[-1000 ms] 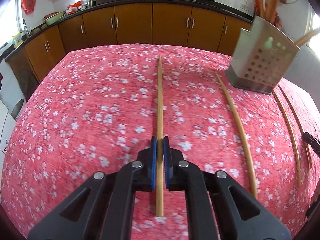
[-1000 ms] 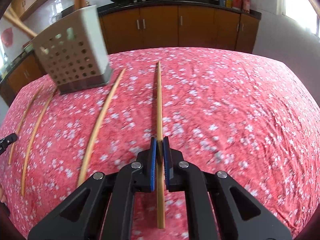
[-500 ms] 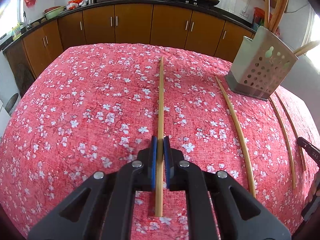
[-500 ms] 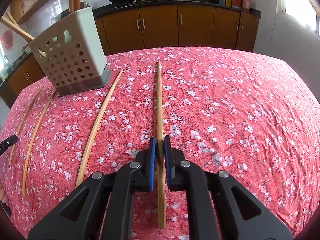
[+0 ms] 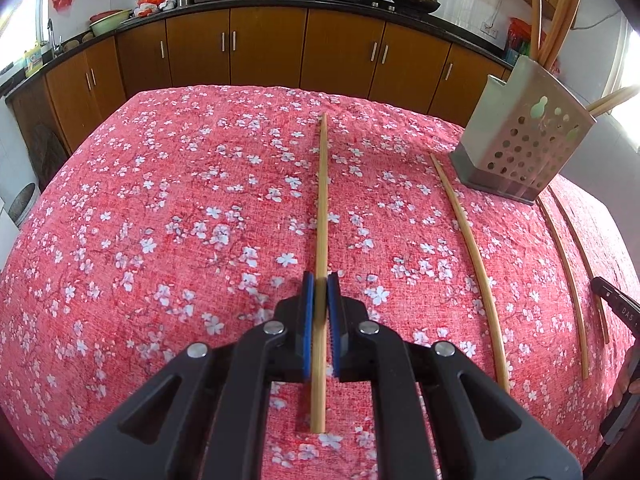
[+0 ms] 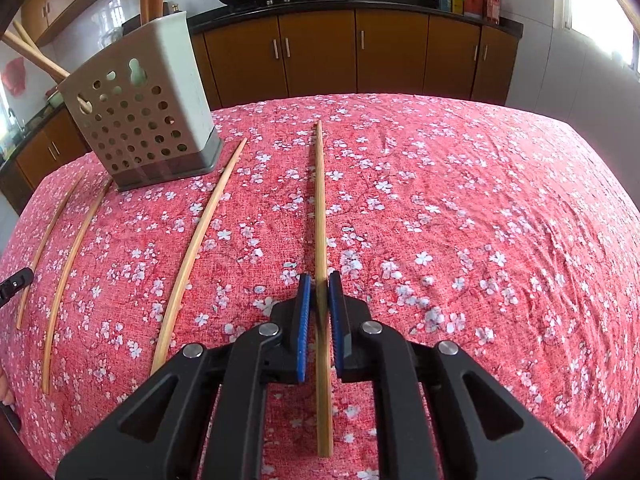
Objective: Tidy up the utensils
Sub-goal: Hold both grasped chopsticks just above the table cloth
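On the table (image 5: 120,240), covered with a red cloth printed with white blossoms, each gripper has its own bamboo chopstick between the blue pads. The left gripper (image 5: 320,320) has its jaws clenched on a chopstick (image 5: 322,200) that runs straight ahead from the pads, its near end sticking out behind them just above the cloth. The right gripper (image 6: 319,320) likewise has its jaws clamped on a second chopstick (image 6: 319,208), pointing away toward the far edge of the table.

Between the 2 grippers stands a perforated grey utensil holder (image 6: 148,120), upright on the cloth, with wooden sticks rising from its top. In the left wrist view the same holder (image 5: 516,148) sits at the right. A loose chopstick (image 6: 200,240) lies on the cloth just beside the holder's base, its far tip near the base corner. 2 more thin chopsticks (image 6: 70,272) lie side by side on the other side of the holder, well apart from the right gripper. Brown kitchen cabinets (image 6: 360,56) line the wall behind the table.
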The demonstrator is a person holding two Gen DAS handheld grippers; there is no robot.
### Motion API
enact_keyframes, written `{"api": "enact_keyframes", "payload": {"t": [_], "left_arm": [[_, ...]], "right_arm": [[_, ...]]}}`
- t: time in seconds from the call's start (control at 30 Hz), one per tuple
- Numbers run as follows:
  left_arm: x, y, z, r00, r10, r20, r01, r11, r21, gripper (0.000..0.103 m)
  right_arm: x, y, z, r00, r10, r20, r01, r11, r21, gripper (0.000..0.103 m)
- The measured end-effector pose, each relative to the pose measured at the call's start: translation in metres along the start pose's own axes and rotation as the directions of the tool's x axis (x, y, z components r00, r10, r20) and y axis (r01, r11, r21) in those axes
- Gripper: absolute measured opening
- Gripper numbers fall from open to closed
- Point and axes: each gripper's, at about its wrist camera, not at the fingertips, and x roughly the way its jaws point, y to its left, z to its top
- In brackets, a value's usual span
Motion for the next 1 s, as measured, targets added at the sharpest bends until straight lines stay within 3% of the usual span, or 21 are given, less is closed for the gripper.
{"api": "enact_keyframes", "payload": {"t": [1.0], "left_arm": [[0.0000, -0.0003, 0.0001, 1.000, 0.000, 0.000, 0.000, 1.000, -0.005, 0.010]], "right_arm": [[-0.0006, 0.0001, 0.0007, 1.000, 0.001, 0.001, -0.001, 1.000, 0.001, 0.013]]}}
